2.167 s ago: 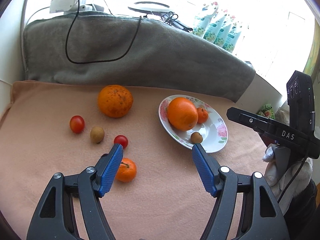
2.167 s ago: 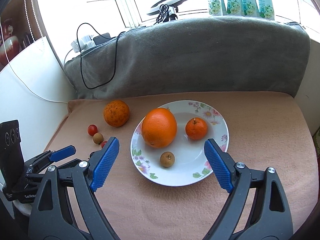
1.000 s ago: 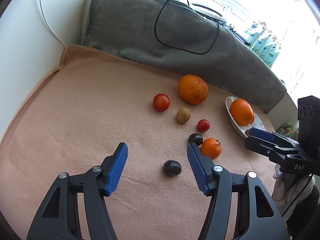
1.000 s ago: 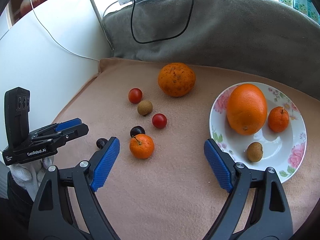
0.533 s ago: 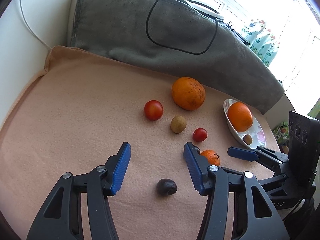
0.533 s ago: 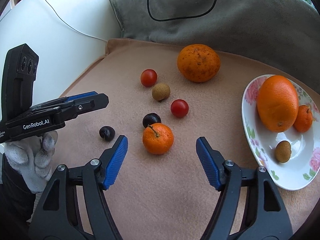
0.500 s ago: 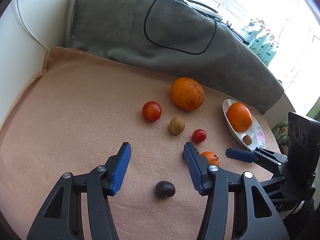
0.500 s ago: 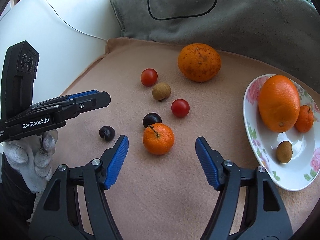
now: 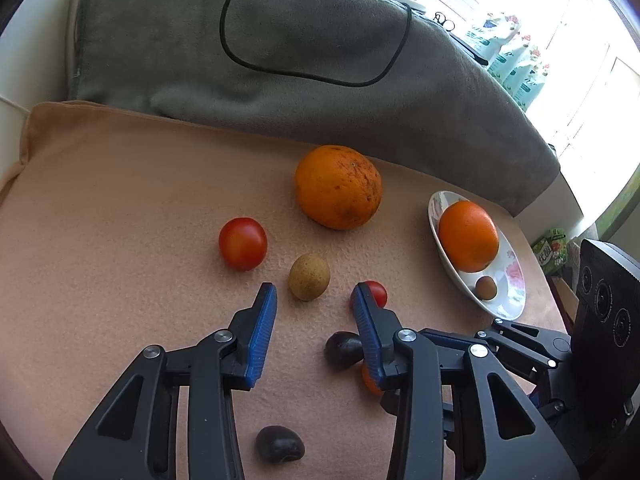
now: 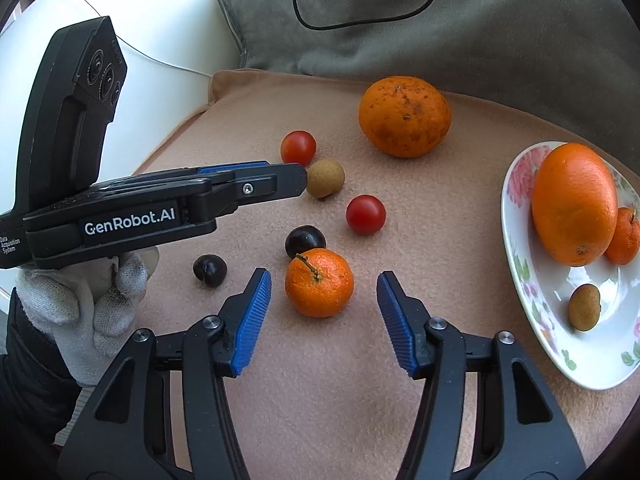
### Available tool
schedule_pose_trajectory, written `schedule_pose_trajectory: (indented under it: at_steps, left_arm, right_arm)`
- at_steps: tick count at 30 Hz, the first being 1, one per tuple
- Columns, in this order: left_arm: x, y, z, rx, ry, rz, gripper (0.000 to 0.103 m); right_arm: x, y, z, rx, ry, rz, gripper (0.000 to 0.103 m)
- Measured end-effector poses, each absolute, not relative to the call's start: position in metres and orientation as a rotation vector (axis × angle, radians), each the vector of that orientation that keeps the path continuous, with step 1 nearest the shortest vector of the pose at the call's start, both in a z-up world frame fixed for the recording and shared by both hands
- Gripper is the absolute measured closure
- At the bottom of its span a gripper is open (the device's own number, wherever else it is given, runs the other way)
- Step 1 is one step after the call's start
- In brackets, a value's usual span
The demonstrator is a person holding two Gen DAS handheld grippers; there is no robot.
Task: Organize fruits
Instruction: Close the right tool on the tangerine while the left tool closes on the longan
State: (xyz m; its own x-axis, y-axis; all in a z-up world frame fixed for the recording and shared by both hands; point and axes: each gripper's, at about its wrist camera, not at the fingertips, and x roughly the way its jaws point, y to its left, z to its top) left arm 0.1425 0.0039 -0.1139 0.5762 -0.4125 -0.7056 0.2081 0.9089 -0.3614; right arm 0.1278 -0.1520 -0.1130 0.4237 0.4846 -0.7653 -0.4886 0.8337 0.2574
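Observation:
Loose fruit lies on a peach cloth. My left gripper [image 9: 314, 300] is open, its tips just short of a tan longan [image 9: 309, 276], with a red tomato [image 9: 243, 243] to the left and a small tomato [image 9: 374, 292] by the right finger. My right gripper [image 10: 324, 284] is open around a small mandarin [image 10: 319, 282], not touching it. A dark plum [image 10: 305, 240] sits just behind the mandarin, another plum [image 10: 209, 271] to its left. A speckled orange [image 10: 404, 116] lies farther back. The floral plate [image 10: 520, 280] holds an orange, a mandarin and a longan.
A grey towel-covered backrest [image 9: 280, 60] with a black cable runs along the far side. A white wall [image 10: 160, 40] borders the left. The left gripper's body [image 10: 140, 208] reaches across the right wrist view above the cloth. Bottles [image 9: 508, 60] stand by the window.
Both grippers have moved forward and lower. The left now points at the longan, the first plum behind it. The right has closed in on the small mandarin, jaws on either side.

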Motion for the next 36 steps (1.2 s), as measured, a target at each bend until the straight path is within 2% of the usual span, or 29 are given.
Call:
schedule_pose_trajectory:
  at_steps: [14, 18, 23, 26, 36]
  left_arm:
    - [0.158, -0.001, -0.128, -0.254, 0.931, -0.369, 0.069]
    - [0.16, 0.0, -0.131, -0.257, 0.942, -0.364, 0.073]
    - [0.16, 0.0, -0.131, -0.262, 0.941, -0.365, 0.078]
    - [0.16, 0.001, -0.132, -0.261, 0.939, -0.364, 0.078]
    - [0.157, 0.002, -0.127, -0.274, 0.926, -0.365, 0.079]
  right_arm:
    - [0.131, -0.15, -0.117, -0.004, 0.961, 0.619, 0.045]
    - [0.134, -0.149, -0.12, 0.001, 0.973, 0.617, 0.052]
    - [0.138, -0.15, -0.125, 0.017, 0.985, 0.619, 0.055]
    - [0.137, -0.148, -0.125, 0.027, 0.987, 0.637, 0.064]
    - [0.129, -0.158, -0.117, 0.044, 0.959, 0.624, 0.064]
